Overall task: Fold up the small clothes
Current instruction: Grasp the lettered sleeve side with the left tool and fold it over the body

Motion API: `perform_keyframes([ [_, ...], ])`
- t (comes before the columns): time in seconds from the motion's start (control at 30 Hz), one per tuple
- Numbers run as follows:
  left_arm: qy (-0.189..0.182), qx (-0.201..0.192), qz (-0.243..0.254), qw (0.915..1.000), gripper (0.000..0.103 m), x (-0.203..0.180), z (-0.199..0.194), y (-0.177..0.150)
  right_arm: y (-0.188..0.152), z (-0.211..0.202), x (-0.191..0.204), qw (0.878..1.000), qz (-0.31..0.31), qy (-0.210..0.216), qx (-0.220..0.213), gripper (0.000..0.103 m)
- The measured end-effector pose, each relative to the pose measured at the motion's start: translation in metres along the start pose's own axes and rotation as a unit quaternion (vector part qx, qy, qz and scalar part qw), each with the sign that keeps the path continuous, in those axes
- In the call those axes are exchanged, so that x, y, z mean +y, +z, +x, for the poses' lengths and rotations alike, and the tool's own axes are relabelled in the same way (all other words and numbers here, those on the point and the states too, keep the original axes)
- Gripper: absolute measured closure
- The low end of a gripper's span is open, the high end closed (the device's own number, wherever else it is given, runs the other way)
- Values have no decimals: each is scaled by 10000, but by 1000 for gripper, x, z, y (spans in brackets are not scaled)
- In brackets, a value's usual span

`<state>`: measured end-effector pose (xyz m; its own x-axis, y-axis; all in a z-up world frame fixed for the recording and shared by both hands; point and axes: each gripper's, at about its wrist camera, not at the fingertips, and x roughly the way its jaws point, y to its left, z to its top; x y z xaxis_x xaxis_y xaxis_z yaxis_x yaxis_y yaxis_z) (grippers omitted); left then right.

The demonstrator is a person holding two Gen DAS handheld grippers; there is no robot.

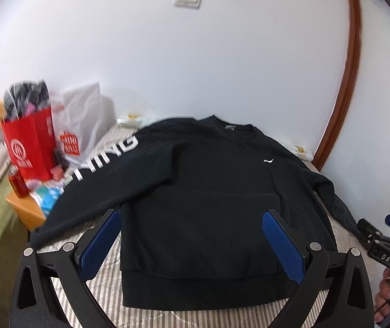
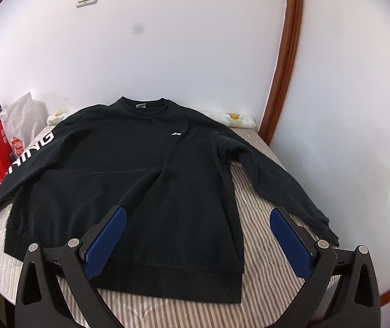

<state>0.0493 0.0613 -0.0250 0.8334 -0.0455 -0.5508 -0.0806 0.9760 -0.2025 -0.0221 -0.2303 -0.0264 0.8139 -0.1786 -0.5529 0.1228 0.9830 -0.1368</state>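
Observation:
A black sweatshirt (image 1: 195,191) lies flat, front up, on a striped bed (image 1: 107,268), its collar toward the wall and both sleeves spread out. White letters run down its left sleeve (image 1: 107,155). My left gripper (image 1: 192,218) hovers open above the hem, its blue pads wide apart with nothing between them. In the right wrist view the same sweatshirt (image 2: 129,180) fills the bed (image 2: 263,246), and its right sleeve (image 2: 277,180) trails toward the bed's right edge. My right gripper (image 2: 197,216) is open over the sweatshirt's lower right corner. The right gripper's body (image 1: 386,243) shows at the left view's right edge.
A red paper bag (image 1: 30,147) and a white plastic bag (image 1: 82,125) stand on a wooden nightstand (image 1: 25,210) left of the bed, with a red can (image 1: 17,180). The white wall (image 1: 195,54) and a brown door frame (image 2: 282,68) bound the far side.

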Motion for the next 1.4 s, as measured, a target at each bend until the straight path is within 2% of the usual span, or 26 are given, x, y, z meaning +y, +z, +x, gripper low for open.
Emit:
perform_keyframes([
  [0.07, 153, 62, -210, 9996, 0, 16, 11, -3, -1, 12, 4, 9999, -38, 93, 82, 0],
  [0.23, 232, 405, -737, 9962, 0, 56, 41, -14, -8, 44, 16, 9984, -2, 440, 363, 0],
  [0.37, 193, 665, -1238, 9899, 1, 93, 57, -29, -16, 70, 28, 9945, 150, 765, 699, 0],
  [0.5, 142, 847, -1668, 9822, 7, 125, 73, -41, -21, 82, 40, 9936, 150, 839, 738, 0],
  [0.63, 43, 809, -2127, 9738, 10, 153, 85, -49, -22, 91, 51, 9932, 99, 884, 748, 0],
  [0.8, -102, 770, -2928, 9530, 23, 184, 102, -57, -26, 101, 63, 9929, -41, 773, 908, 0],
  [1.07, -139, 570, -3386, 9391, 27, 199, 117, -50, -29, 112, 65, 9922, -310, 598, 1048, 0],
  [1.17, 205, 538, -3404, 9385, 41, 202, 122, -46, -29, 117, 63, 9917, -383, 568, 1089, 1],
  [1.2, 411, 526, -3415, 9375, 51, 203, 123, -44, -29, 119, 62, 9916, -403, 563, 1093, 1],
  [1.23, 614, 552, -3371, 9378, 64, 203, 125, -42, -29, 121, 60, 9915, -433, 545, 1103, 1],
  [1.27, 821, 608, -3284, 9390, 71, 203, 126, -40, -28, 124, 58, 9915, -440, 534, 1104, 1],
  [1.3, 996, 688, -3175, 9405, 83, 203, 129, -37, -28, 126, 56, 9915, -435, 528, 1107, 1],
  [1.33, 1065, 729, -3122, 9412, 89, 203, 130, -34, -26, 128, 52, 9916, -413, 523, 1108, 1],
  [1.4, 1189, 717, -3035, 9427, 93, 200, 129, -25, -23, 130, 44, 9922, -351, 536, 1073, 1],
])
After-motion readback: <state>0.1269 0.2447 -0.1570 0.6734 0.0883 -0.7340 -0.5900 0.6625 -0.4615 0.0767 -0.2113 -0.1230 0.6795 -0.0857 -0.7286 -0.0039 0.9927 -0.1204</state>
